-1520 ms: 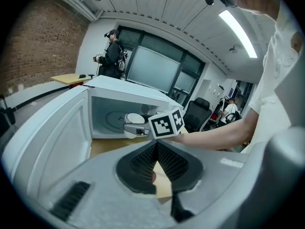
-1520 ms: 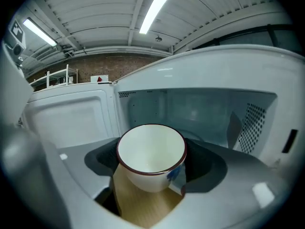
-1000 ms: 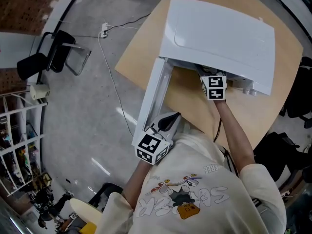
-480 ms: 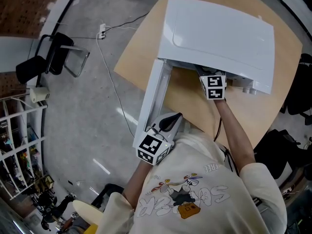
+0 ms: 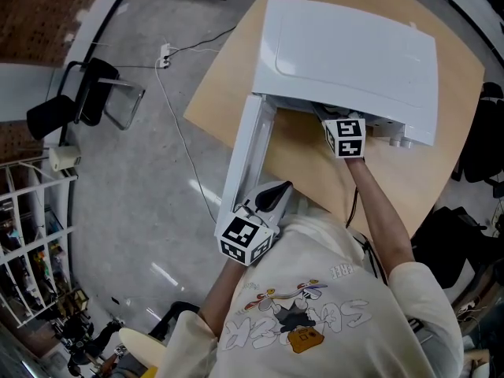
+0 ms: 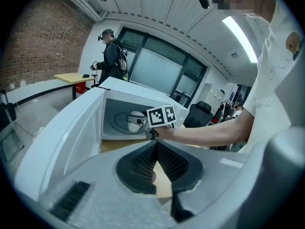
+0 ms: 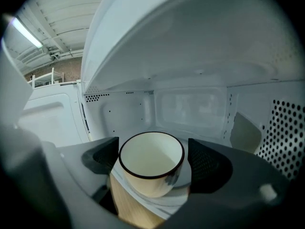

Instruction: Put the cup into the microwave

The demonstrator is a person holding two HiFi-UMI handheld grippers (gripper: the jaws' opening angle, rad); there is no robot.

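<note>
A cream cup (image 7: 151, 168) with a dark rim stands upright on the glass turntable inside the white microwave (image 5: 346, 53). It also shows in the left gripper view as the cup (image 6: 137, 121) deep in the cavity. My right gripper (image 7: 151, 162) reaches into the cavity with the cup between its jaws. The jaws are opening, and a gap shows at the right pad (image 7: 205, 163). In the head view only its marker cube (image 5: 345, 138) shows at the microwave's mouth. My left gripper (image 6: 155, 147) is shut on nothing and hangs beside the free edge of the open door (image 5: 246, 156).
The microwave sits on a round wooden table (image 5: 409, 179). Its door swings out to the left over the floor. A cable (image 5: 177, 116) and a black chair (image 5: 87, 85) are on the floor at left. A person (image 6: 110, 51) stands far off by another table.
</note>
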